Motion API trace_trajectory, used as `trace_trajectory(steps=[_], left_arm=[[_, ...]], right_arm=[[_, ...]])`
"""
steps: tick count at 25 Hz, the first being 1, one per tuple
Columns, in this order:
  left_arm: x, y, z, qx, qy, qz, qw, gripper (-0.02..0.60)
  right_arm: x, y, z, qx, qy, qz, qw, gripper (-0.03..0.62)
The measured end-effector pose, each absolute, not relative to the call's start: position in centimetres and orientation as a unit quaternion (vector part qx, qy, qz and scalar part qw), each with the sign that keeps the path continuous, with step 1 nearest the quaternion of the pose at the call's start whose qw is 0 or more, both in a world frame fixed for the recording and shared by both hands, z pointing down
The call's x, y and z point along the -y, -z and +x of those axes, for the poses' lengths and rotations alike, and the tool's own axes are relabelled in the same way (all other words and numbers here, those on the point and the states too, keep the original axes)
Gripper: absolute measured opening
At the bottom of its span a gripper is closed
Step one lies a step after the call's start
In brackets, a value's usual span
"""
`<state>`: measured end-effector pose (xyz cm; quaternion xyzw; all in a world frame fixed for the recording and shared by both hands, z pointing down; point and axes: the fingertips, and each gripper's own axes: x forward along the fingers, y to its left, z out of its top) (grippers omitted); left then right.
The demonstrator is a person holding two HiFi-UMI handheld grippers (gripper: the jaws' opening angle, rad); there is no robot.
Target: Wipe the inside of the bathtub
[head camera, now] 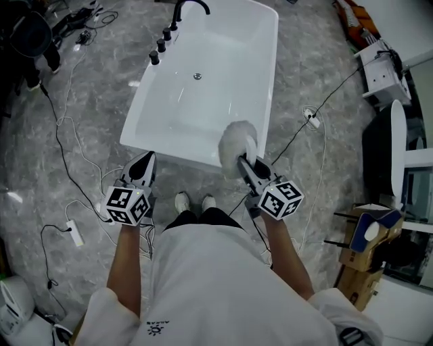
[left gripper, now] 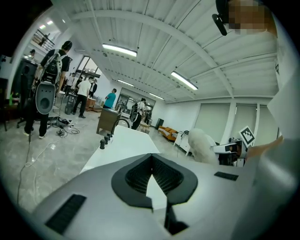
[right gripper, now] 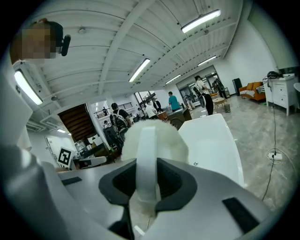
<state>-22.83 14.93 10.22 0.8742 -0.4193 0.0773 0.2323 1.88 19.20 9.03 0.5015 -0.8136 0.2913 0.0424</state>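
The white bathtub (head camera: 203, 88) stands on the grey marble floor, its drain (head camera: 197, 76) in the middle and a black faucet (head camera: 186, 8) at the far left end. My right gripper (head camera: 245, 165) is shut on the white handle (right gripper: 146, 164) of a fluffy white brush (head camera: 237, 145), which hangs over the tub's near right rim. In the right gripper view the brush head (right gripper: 164, 140) hides part of the tub (right gripper: 211, 140). My left gripper (head camera: 142, 165) hovers just before the near left corner, shut with nothing held; its view shows the tub (left gripper: 122, 143) and the brush (left gripper: 201, 145).
Black and white cables run over the floor on both sides, with a power strip (head camera: 74, 233) at the left and a socket (head camera: 310, 116) at the right. A white cabinet (head camera: 382, 71) and a cardboard box (head camera: 365, 243) stand at the right. Several people (left gripper: 84, 93) stand far behind the tub.
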Motion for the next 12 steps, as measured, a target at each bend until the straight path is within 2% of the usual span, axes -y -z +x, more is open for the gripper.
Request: trace_trajectory(steps=[12], left_arm=[[-13.7,-11.5,-23.2,0.439,-0.098,0.861,0.237,0.008]], right_arm=[[-16.5,-10.9,1.4,0.823,-0.311,0.473,0.049,0.095]])
